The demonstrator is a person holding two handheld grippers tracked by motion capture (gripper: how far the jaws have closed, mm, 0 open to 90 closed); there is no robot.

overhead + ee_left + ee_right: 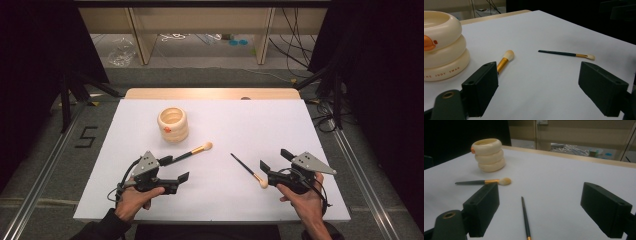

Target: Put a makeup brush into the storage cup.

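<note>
A cream ringed holder (173,124) with a small orange duck mark stands upright at the back left of the white sheet. A black-handled brush (192,152) with a gold ferrule and pale tip lies in front of it, just ahead of my left gripper (176,169), which is open and empty. A thinner dark brush (248,170) lies diagonally at centre right, its pale tip close to my right gripper (274,160), also open and empty. The left gripper view shows the holder (441,50), both brushes (504,61) (564,53) and the left gripper (537,92). The right gripper view shows the right gripper (540,212), the thin brush (525,217), the gold-ferruled brush (484,182) and the holder (489,155).
The white sheet (250,125) covers a wooden table whose far edge (210,93) shows at the back. Dark curtains flank both sides. Beyond the table are wooden frame legs (140,40), cables and small clutter on the floor. A "5" mark (86,136) is on the floor at left.
</note>
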